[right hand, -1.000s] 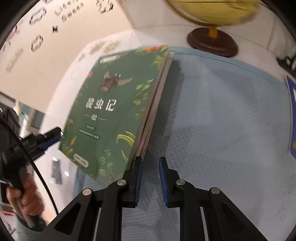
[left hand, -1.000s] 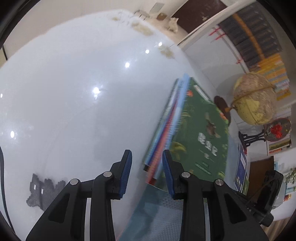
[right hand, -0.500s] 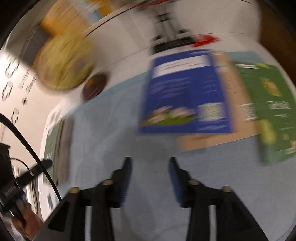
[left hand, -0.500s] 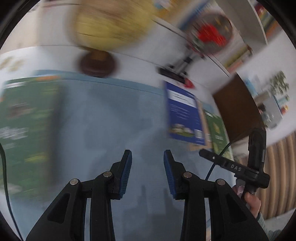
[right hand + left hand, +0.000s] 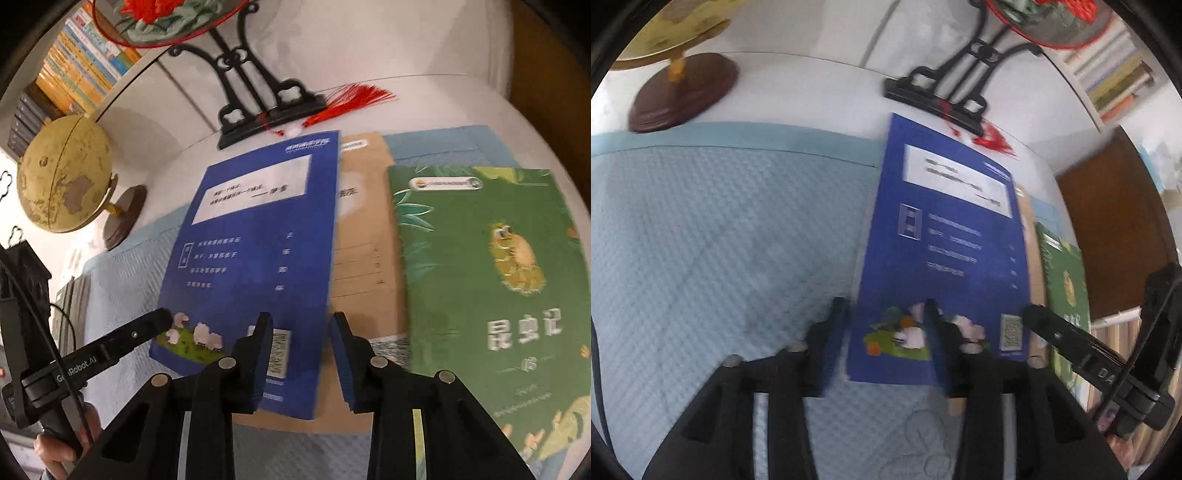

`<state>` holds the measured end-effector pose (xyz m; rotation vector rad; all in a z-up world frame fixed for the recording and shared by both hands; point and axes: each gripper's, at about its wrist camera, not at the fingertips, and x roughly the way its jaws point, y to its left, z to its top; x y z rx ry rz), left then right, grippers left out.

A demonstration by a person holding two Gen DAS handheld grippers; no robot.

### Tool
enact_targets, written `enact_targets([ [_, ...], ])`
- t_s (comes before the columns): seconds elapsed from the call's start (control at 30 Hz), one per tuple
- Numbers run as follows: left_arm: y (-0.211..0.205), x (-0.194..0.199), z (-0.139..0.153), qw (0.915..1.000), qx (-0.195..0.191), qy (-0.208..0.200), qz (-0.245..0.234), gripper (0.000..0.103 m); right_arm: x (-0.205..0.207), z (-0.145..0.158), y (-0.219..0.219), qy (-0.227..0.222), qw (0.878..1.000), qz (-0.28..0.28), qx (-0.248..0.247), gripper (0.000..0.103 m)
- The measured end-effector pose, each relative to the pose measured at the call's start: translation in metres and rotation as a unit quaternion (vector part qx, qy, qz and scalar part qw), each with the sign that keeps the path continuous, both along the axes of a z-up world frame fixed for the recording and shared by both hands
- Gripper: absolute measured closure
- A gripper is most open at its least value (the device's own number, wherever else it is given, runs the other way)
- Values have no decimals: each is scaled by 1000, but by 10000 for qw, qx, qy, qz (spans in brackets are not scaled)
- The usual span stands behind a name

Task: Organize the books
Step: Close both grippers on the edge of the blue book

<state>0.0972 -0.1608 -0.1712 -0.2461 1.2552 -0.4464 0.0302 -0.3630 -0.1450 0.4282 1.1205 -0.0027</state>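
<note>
A: Where do the books lie?

B: Seen from the right wrist, the blue book lies flat on the pale blue mat, partly over a tan book. The green book lies at 3 o'clock of the tan one, its edge on top of it. A second stack sits well apart at 9 o'clock, near the globe.

A: And the tools?

B: The left tool has its jaws apart and opening, straddling the blue book's near left corner; I see no pad pressing on it. The right tool has its jaws apart but closing, over the book's near right edge, with nothing clamped yet.

A: What could go wrong?

B: The book lies flat, so a finger has to get under the cover. If the right jaws close too early, I think they nip only the top cover, and the book fans open when lifted.

A: And the tan one underneath?

B: It may get caught in the same pinch or be dragged along, which could nudge the green book off line.

A: Anything behind?

B: The black stand with its red tassel sits just beyond the blue book's far edge, at 12 o'clock. A forward shove could push the book into it.
</note>
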Motion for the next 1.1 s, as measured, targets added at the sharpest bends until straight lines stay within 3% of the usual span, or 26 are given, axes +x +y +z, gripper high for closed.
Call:
enact_targets([
  [0.1, 1, -6, 2, 10000, -13, 57, 20, 58, -3, 0, 9, 6, 9993, 241, -276, 69],
  [0.33, 8, -65, 7, 9998, 174, 113, -70, 58, -51, -1, 16, 196, 9987, 475, -26, 69],
  [0.57, 6, -159, 12, 9952, 312, 328, -865, 58, -134, -6, 13, 454, 9952, 851, 173, 69],
  [0.67, 4, -182, 15, 9931, 296, 384, -1068, 58, -159, -9, 3, 560, 9930, 964, 384, 69],
  [0.8, 9, -182, 18, 9972, 456, 147, -570, 59, -168, -10, -6, 448, 9944, 857, 427, 69],
  [0.93, 10, -169, 12, 9991, 122, 276, -284, 64, -158, -13, 1, 108, 9964, 811, 218, 69],
  [1.1, 14, -168, 8, 9995, -143, 293, -21, 64, -155, -15, -6, -18, 9970, 572, 524, 68],
])
